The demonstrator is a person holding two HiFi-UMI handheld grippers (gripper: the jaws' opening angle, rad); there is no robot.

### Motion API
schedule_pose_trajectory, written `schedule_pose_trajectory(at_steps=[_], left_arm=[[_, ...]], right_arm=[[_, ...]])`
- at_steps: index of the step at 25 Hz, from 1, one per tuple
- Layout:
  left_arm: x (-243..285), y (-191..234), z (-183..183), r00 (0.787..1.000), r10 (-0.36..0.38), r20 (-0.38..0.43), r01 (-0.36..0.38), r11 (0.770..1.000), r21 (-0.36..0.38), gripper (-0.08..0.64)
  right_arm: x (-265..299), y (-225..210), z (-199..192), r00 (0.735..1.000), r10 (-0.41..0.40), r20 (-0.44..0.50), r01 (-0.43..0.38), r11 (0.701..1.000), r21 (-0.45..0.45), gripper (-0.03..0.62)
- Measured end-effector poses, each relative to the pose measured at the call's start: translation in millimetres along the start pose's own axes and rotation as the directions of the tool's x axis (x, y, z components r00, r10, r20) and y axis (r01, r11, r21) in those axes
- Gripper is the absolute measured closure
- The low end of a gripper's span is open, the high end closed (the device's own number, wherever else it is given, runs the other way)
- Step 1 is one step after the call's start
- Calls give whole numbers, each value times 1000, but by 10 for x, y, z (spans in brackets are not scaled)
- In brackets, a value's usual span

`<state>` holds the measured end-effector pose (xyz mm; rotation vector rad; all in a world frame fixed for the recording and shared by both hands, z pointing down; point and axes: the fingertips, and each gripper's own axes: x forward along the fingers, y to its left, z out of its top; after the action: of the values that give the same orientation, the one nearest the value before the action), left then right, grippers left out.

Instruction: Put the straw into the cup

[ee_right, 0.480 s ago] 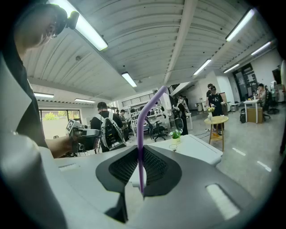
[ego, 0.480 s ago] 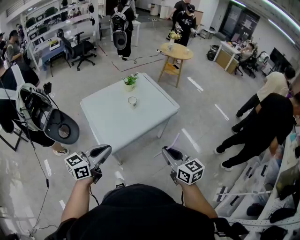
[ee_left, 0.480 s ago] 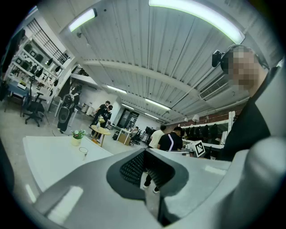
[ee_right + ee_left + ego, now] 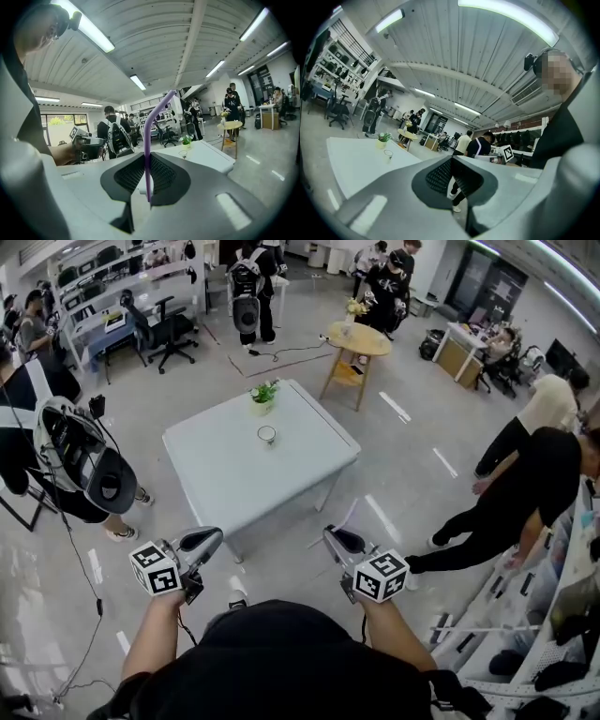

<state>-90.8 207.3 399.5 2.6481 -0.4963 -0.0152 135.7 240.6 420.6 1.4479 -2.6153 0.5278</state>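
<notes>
On the left, the left gripper (image 4: pixel 213 537) is held level in front of the person with its fingers pressed together and nothing between them, so it looks spare to the job for now. Ahead and between the two tools stands the white counter (image 4: pixel 239 479), well apart from both; on it the small clear cup (image 4: pixel 267 434) sits upright near the middle, with a little potted plant (image 4: pixel 262 395) just behind it towards the far edge. On the right, the right gripper (image 4: pixel 330 538) has its fingers clamped on the purple straw (image 4: pixel 147 140), which stands up from the pads with its bent end curving over at the top. The step in hand appears to be carrying the straw towards the counter, with the grasp done and the insertion not yet begun. The next move probably calls for closing the gap to the counter, bringing the straw over the cup's narrow mouth, and tipping one end down into the opening before the fingers let go.
</notes>
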Motion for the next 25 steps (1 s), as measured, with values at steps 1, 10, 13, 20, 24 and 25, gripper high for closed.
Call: schedule_pose_trajectory(at_steps=[1,10,13,20,24,25], left_arm=[[-2,-3,-16,1000,0,-4,0,1000,-1,560],[76,-164,-131,1000,-13,-21,13,1000,-7,560],[106,-278,-196,999,-11,-34,11,1000,-1,560],[20,-297,-277,999,-1,-36,0,1000,-24,560],[-53,-408,-320,999,4,-37,-5,1000,-21,560],[-68,-394,-328,999,3,-34,-3,1000,-23,560]], right_arm=[[-2,2,9,1000,0,1,0,1000,-1,532],[-108,-66,4,1000,1,9,-1,1000,13,531],[-184,-102,-30,1000,6,18,-6,1000,23,529],[-169,-25,-21,999,31,36,-33,999,43,529],[-249,57,-70,999,35,40,-37,998,49,529],[-239,66,-65,998,36,42,-38,998,50,529]])
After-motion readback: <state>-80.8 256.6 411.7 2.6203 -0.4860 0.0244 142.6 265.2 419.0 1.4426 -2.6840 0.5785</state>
